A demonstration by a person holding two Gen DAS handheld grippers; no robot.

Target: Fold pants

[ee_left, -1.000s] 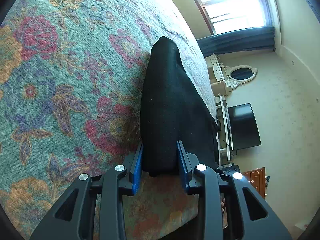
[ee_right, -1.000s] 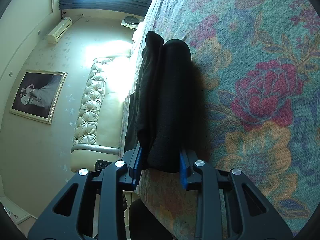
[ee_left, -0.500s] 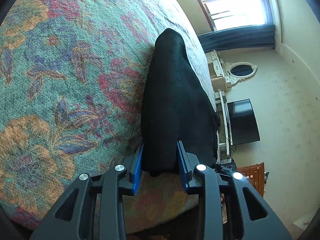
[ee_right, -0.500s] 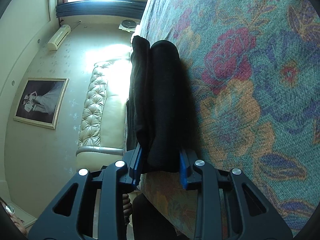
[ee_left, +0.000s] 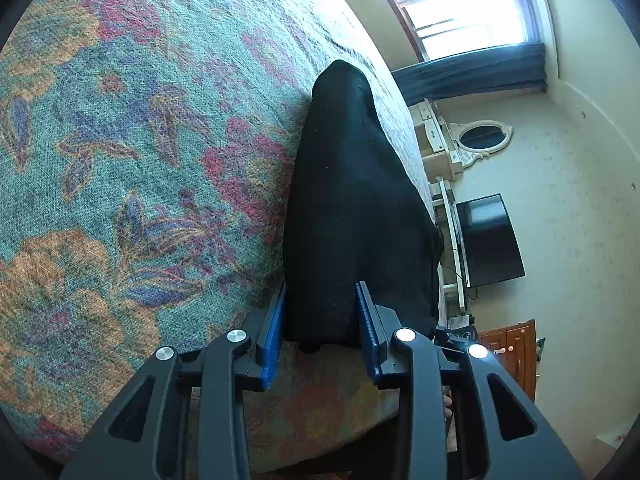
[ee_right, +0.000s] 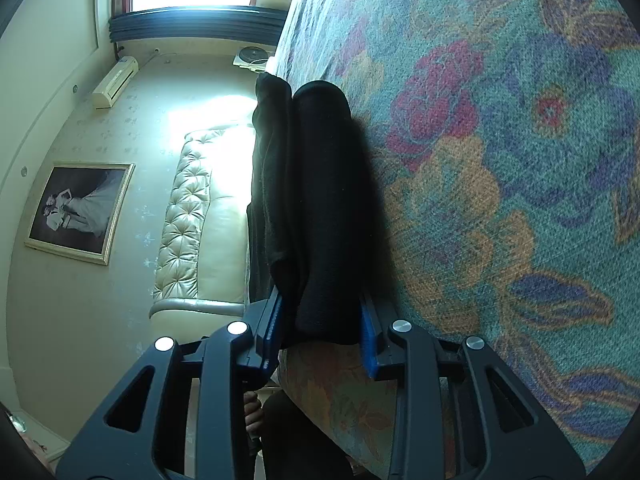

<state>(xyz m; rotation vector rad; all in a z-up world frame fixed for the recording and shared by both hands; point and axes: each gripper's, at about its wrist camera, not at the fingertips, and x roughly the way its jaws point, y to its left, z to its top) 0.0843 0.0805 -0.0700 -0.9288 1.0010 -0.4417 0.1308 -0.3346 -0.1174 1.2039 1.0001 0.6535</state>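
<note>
My left tongs [ee_left: 320, 332] and right tongs [ee_right: 322, 330] have just been opening slightly, yet both still grip the folded black pants [ee_left: 352, 208], now lowered nearer the floral bed [ee_left: 140, 160]. I judge release is imminent. The bundle's underside and far end are hidden.
</note>
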